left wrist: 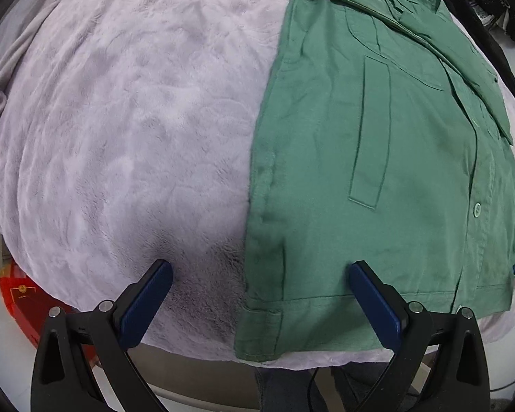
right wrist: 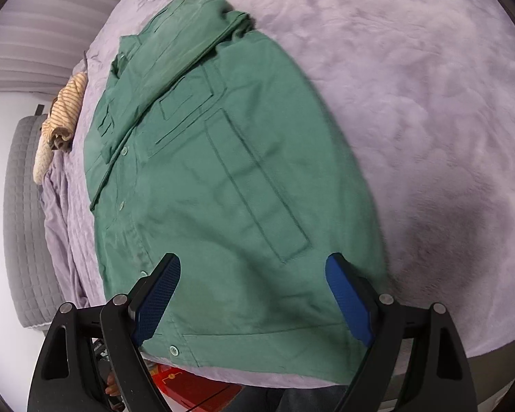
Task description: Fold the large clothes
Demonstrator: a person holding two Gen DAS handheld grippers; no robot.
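One green jacket (left wrist: 377, 171) lies partly folded across the right half of the left wrist frame on the lilac blanket (left wrist: 120, 120), and with the left tool (left wrist: 261, 274) and right tool (right wrist: 254, 267) both wide and empty above its hem, a shallow pinch could catch only the top layer and drag the fold askew.

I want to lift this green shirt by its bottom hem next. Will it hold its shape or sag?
The green shirt will probably sag: it lies flat with soft creases like thin cloth. Its folded sleeve may slide open. The fuzzy blanket likely grips it, so dragging could bunch it.
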